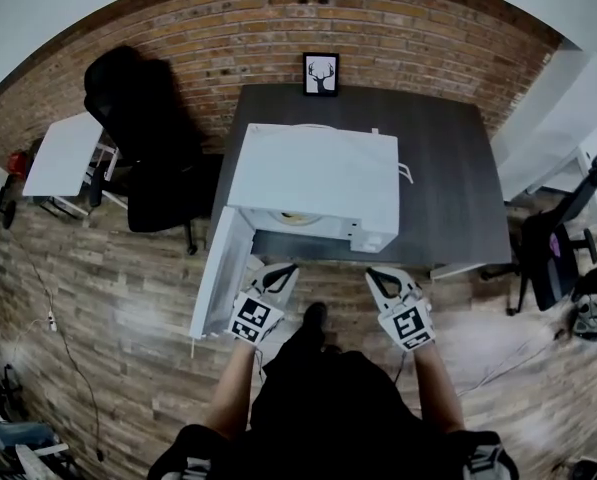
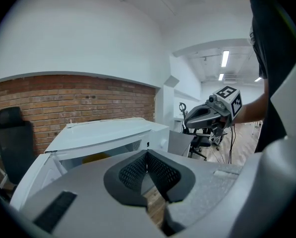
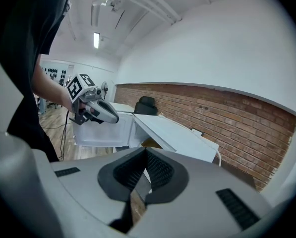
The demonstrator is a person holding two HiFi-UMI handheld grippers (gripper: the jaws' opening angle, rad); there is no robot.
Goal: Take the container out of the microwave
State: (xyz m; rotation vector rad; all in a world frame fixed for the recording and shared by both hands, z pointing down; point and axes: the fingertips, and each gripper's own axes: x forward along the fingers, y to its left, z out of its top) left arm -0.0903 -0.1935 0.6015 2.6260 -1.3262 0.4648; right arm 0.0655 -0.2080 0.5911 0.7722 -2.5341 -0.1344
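Microwave [image 1: 313, 173] open, yellowish container [image 2: 95, 158] inside (partly hidden), left hand-held gripper [image 1: 281, 270], right hand-held gripper [image 1: 378, 276], jaws together

Before me a dark grey rectangular table [image 1: 448, 168] meets the red brick wall [image 1: 408, 38]; a small black-framed deer picture [image 1: 321, 74] stands at its far edge, a black office chair [image 1: 143, 138] to its left.

The microwave [image 1: 313, 173] is white, the table [image 1: 448, 168] dark grey.
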